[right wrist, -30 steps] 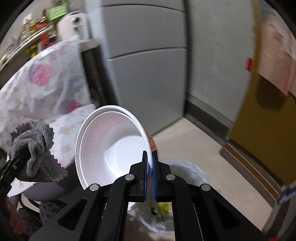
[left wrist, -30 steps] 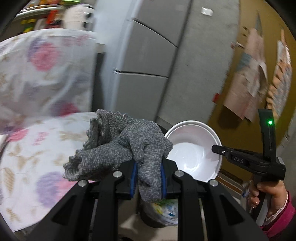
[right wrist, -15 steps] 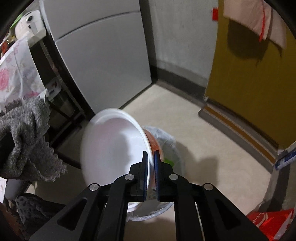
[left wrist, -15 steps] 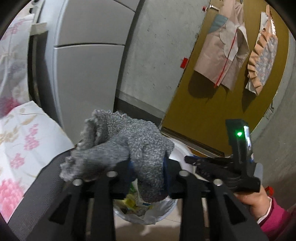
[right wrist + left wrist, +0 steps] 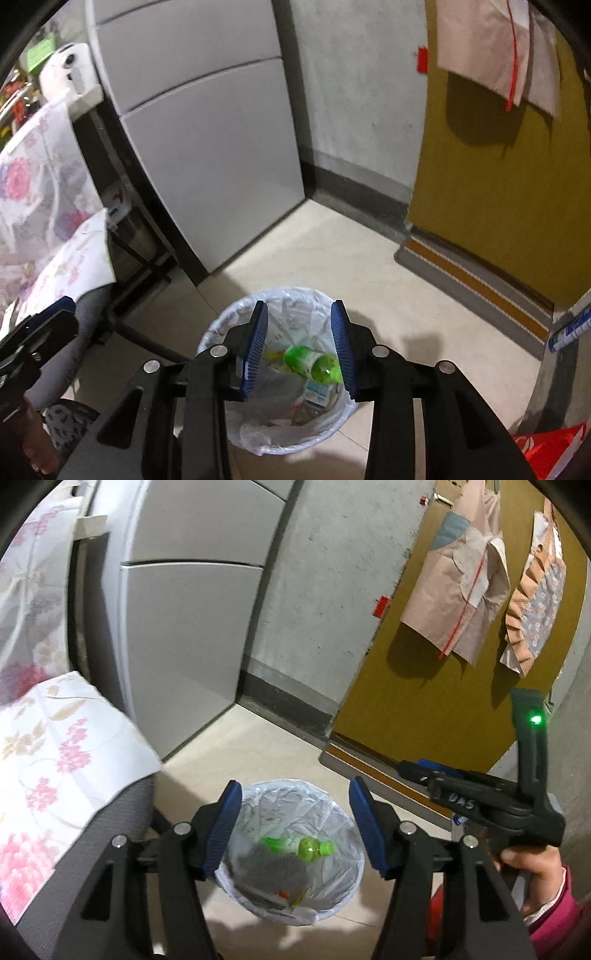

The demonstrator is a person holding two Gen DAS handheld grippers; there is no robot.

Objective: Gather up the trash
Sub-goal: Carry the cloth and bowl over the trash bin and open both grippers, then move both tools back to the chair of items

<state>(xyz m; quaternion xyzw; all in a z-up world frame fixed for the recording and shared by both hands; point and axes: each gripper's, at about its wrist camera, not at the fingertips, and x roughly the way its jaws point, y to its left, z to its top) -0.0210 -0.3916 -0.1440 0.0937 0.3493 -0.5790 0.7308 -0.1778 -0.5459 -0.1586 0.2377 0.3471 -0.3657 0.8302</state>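
A round trash bin (image 5: 345,825) lined with a white plastic bag stands on the floor below both grippers; it also shows in the right wrist view (image 5: 229,325). Inside lie a grey cloth (image 5: 269,871), a green bottle (image 5: 310,849) (image 5: 310,363) and other litter. My left gripper (image 5: 295,830) is open and empty right above the bin. My right gripper (image 5: 299,347) is open and empty above the bin too. The white bowl is not clearly visible in the bin.
A grey fridge (image 5: 184,627) stands at the left wall. A chair with a flowered cloth (image 5: 55,757) is at the left of the bin. A yellow door (image 5: 443,683) with hanging aprons is at the right. A red bag (image 5: 546,454) lies at the lower right.
Both grippers moved over the bin and opened. The left one let go of the grey cloth, which now lies in the bin. The right one let go of the white bowl.
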